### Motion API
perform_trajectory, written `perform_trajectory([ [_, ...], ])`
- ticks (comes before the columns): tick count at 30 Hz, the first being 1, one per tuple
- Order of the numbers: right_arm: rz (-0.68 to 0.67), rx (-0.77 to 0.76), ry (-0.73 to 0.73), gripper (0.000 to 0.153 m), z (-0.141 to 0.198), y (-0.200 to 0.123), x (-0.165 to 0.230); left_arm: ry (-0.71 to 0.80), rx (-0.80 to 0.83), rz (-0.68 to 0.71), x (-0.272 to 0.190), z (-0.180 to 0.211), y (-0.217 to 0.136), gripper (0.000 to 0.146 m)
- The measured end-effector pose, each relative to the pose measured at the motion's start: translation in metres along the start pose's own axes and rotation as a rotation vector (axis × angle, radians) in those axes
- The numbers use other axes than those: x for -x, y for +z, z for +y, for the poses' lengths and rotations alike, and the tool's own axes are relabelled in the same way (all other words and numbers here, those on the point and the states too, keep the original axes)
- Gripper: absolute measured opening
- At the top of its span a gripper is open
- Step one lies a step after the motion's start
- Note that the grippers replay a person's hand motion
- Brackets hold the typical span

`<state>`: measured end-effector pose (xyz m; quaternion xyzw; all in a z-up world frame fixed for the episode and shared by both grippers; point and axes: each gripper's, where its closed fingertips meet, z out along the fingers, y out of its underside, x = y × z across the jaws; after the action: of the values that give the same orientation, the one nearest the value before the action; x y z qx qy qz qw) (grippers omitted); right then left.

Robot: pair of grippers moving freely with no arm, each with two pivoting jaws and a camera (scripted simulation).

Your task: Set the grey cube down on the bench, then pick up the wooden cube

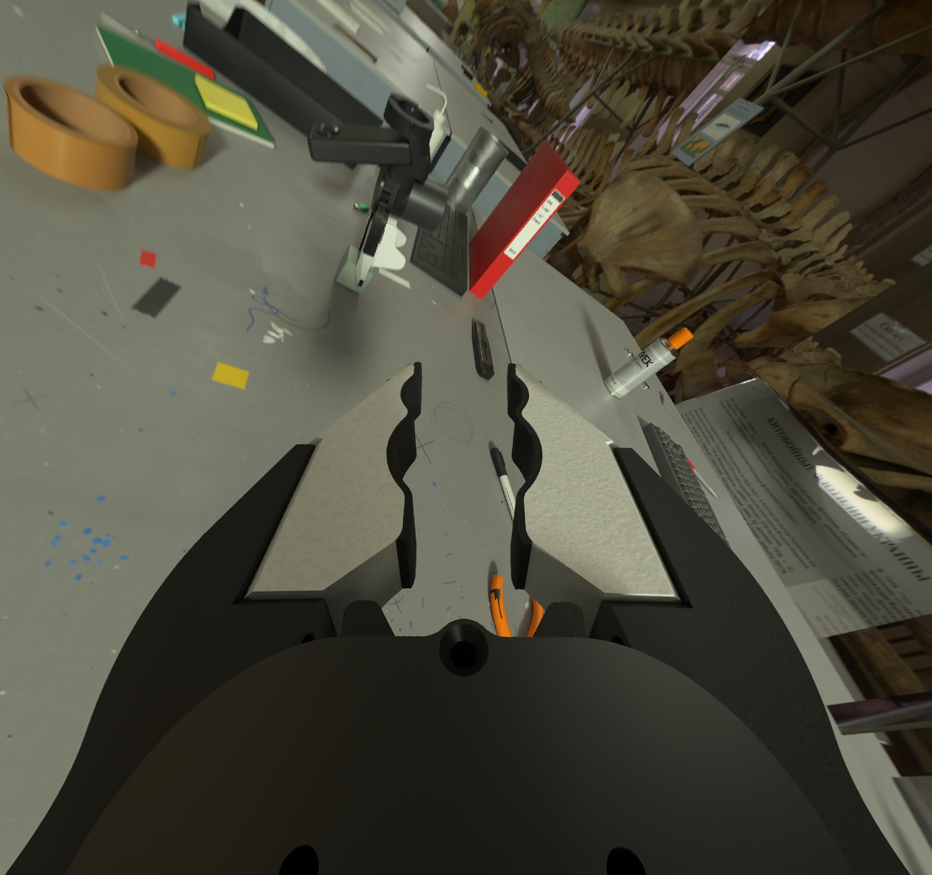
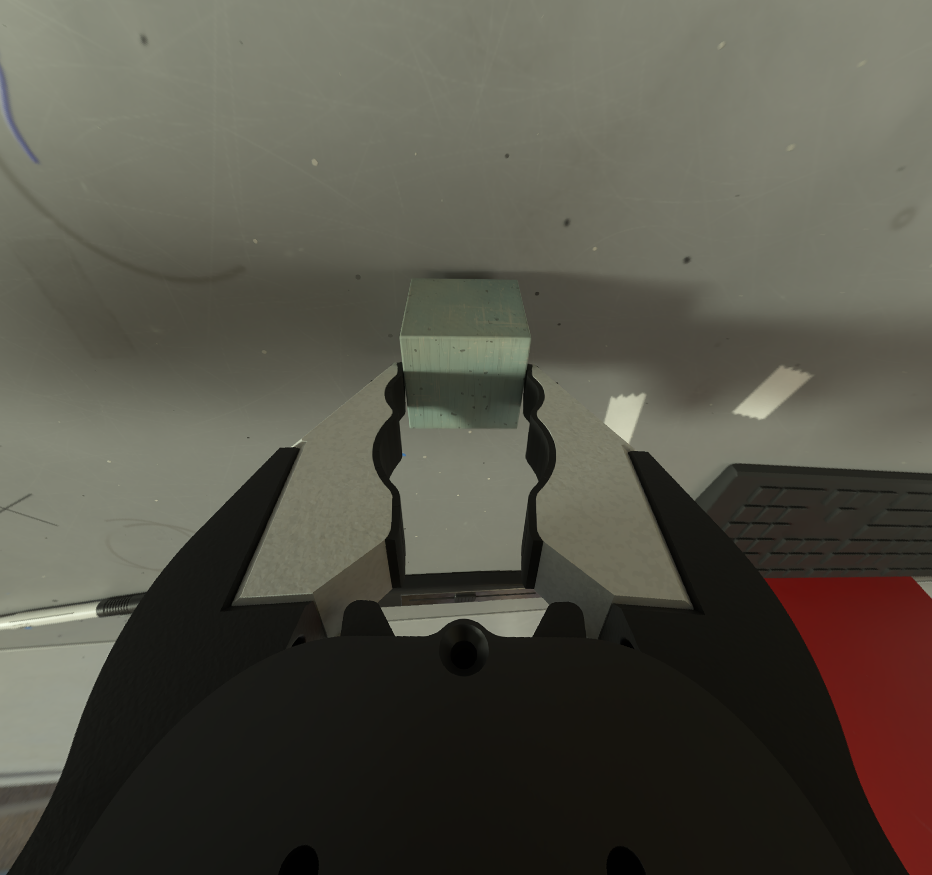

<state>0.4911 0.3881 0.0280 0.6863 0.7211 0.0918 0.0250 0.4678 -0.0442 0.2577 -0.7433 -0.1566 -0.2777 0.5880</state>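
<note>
The right tool (image 2: 464, 372) is clamped on the one grey cube (image 2: 464, 351), its two fingertips (image 2: 398, 382) pressing the cube's left and right faces near its lower half, so the cube juts out past the tips over the bench (image 2: 454, 94); whether the cube's far face touches the bench surface cannot be told from this view. In the left wrist view the same right tool (image 1: 363, 271) shows farther off, pointing down at the bench with the grey cube (image 1: 353, 268) at its tips, down at the bench surface. The left tool (image 1: 464, 372) is released, its two fingers apart with nothing between them, hovering above the bench (image 1: 201, 447). Just under it lie one black marker pen (image 1: 502, 477) and one pair of orange-handled pliers (image 1: 499, 603). Farther out are one small black bar-shaped object (image 1: 481, 349), one white spray can with an orange cap (image 1: 643, 364), one red binder (image 1: 519, 220) standing tilted, and one dark keyboard (image 1: 441, 245) beside it. Two brown tape rolls (image 1: 65, 132) sit side by side at the far left, touching a green notebook (image 1: 171, 74) that carries one yellow sticky pad (image 1: 227, 102). Flat tape patches on the bench count one red, one black and one yellow (image 1: 230, 375). No wooden cube shows in either view.
</note>
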Motion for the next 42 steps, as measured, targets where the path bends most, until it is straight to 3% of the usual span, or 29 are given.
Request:
perform_trajectory([
  [3, 0.015, -0.072, 0.011, 0.053, -0.003, -0.016, 0.001, 0.101, -0.075, -0.028, -0.017, -0.018, -0.027, 0.029],
  [5, 0.037, -0.127, 0.003, 0.054, -0.003, -0.032, 0.002, 0.201, -0.133, -0.119, -0.029, -0.028, -0.059, 0.029],
  [9, 0.078, -0.283, -0.045, 0.054, -0.004, -0.071, 0.012, 0.262, -0.166, -0.489, -0.011, -0.023, -0.135, 0.033],
  [13, 0.098, -0.408, -0.113, 0.051, -0.010, -0.099, 0.029, 0.056, 0.007, -1.065, 0.064, 0.023, -0.227, 0.038],
  [17, 0.101, -0.409, -0.180, 0.051, -0.014, -0.101, 0.047, -0.306, 0.247, -1.347, 0.128, 0.084, -0.284, 0.034],
  [21, 0.097, -0.363, -0.209, 0.051, -0.016, -0.093, 0.054, -0.483, 0.343, -1.356, 0.178, 0.115, -0.286, 0.029],
  [26, 0.114, -0.332, -0.198, 0.052, -0.018, -0.087, 0.051, -0.576, 0.395, -1.351, 0.223, 0.134, -0.275, 0.041],
  [33, 0.137, -0.281, -0.238, 0.051, -0.017, -0.080, 0.055, -0.641, 0.427, -1.356, 0.243, 0.149, -0.268, 0.057],
  [42, 0.154, -0.265, -0.283, 0.049, -0.019, -0.079, 0.063, -0.602, 0.490, -1.454, 0.256, 0.152, -0.277, 0.044],
])
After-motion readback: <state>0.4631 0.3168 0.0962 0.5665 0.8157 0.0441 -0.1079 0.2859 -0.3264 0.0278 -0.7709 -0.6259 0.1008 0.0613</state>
